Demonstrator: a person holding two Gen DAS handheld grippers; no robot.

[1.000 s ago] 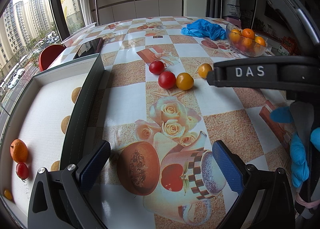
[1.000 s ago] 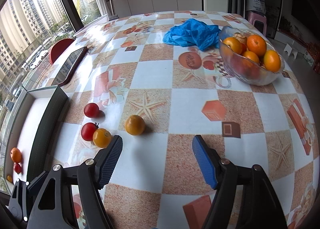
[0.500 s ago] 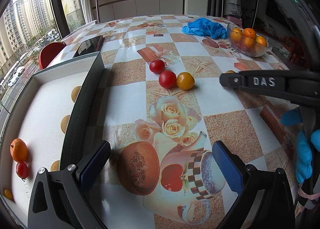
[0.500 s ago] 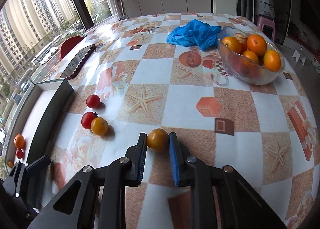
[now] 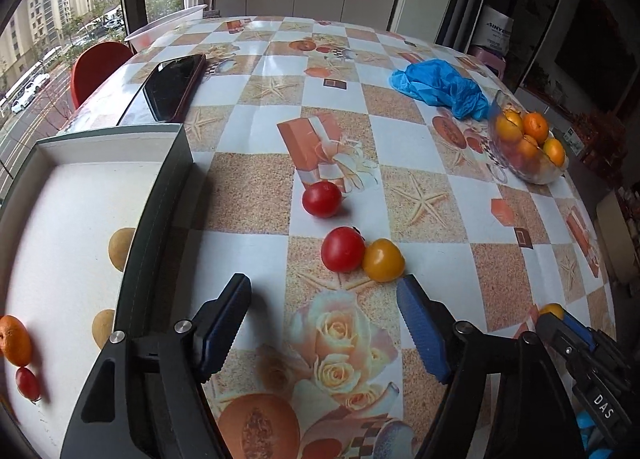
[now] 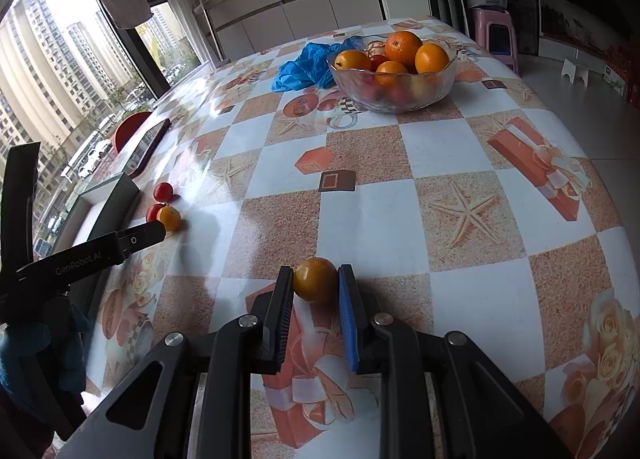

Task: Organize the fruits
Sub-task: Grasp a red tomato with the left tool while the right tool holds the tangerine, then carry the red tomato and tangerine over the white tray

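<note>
My right gripper point(image 6: 315, 273) is shut on a yellow tomato point(image 6: 314, 283), low over the patterned table; it also shows at the lower right of the left wrist view point(image 5: 560, 319). My left gripper point(image 5: 322, 291) has its jaws closing with nothing between them. Just beyond its tips lie a red tomato point(image 5: 343, 249) touching a yellow tomato point(image 5: 383, 260), and another red tomato point(image 5: 322, 199) farther off. Left of it stands a white tray with a dark wall point(image 5: 160, 219) holding an orange point(image 5: 14, 341) and a small red tomato point(image 5: 27, 383).
A glass bowl point(image 6: 394, 99) of oranges stands at the far side, with a crumpled blue bag point(image 6: 308, 67) beside it. A dark phone point(image 5: 172, 87) lies behind the tray. A red chair point(image 5: 96, 67) is past the table's left edge.
My right gripper closed on the yellow tomato and carried it rightward, away from the other tomatoes. My left gripper moved forward up to the tomato pair and its jaws narrowed.
</note>
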